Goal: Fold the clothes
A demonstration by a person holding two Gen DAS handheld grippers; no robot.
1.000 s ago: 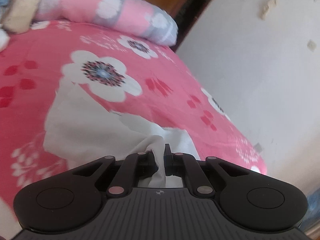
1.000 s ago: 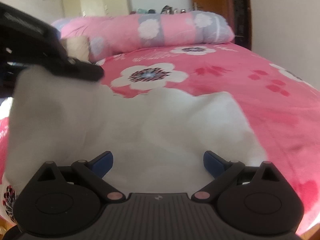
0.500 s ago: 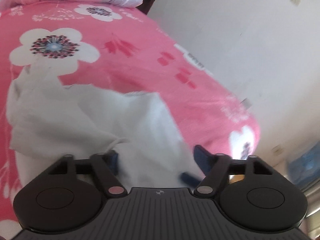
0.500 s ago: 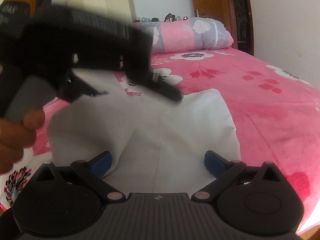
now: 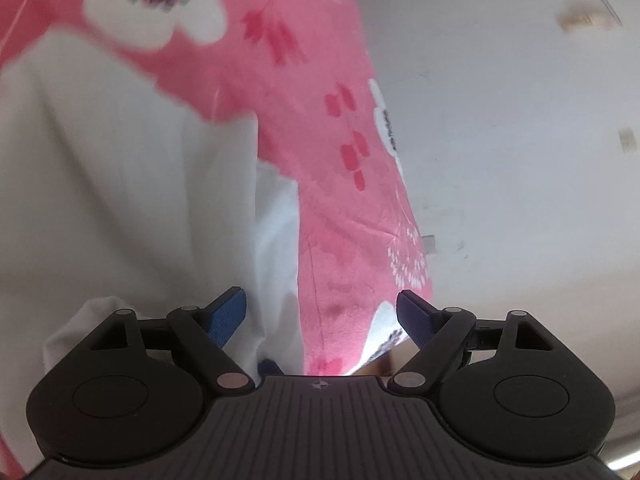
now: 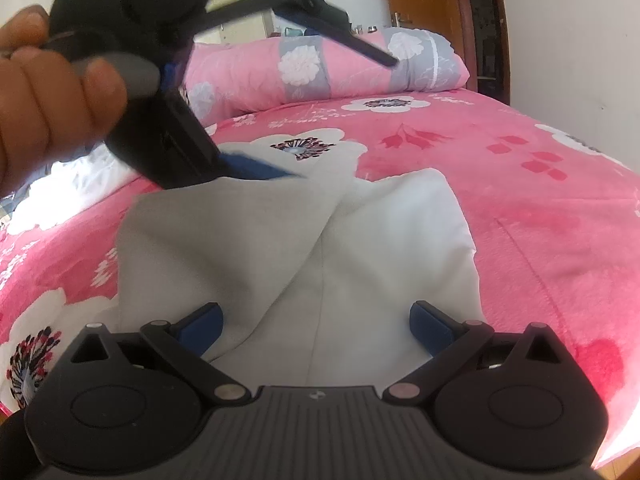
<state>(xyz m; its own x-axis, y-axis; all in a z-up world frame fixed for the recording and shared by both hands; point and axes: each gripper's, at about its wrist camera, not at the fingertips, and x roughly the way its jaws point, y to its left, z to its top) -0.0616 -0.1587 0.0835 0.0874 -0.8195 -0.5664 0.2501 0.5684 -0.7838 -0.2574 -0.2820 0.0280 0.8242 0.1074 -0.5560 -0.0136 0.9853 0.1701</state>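
Note:
A white garment (image 6: 304, 248) lies folded over on the pink flowered bed cover (image 6: 540, 208). My right gripper (image 6: 316, 320) is open just above the garment's near edge, nothing between its blue pads. In the right wrist view a hand (image 6: 44, 96) holds my left gripper (image 6: 332, 116) in the air over the garment's far left part, jaws spread wide. The left wrist view shows the left gripper (image 5: 322, 312) open over the garment (image 5: 120, 184) and the bed's right side, gripping nothing.
A pink and grey pillow (image 6: 332, 68) lies along the head of the bed. A white wall (image 5: 520, 160) runs close along the bed's right side. A wooden door (image 6: 424, 12) stands behind the pillow. More white cloth (image 6: 88, 172) lies at the far left.
My left gripper let go of the white garment, opened wide and rose above it. The lifted part of the garment now lies flat on the bed. The right gripper stayed open.

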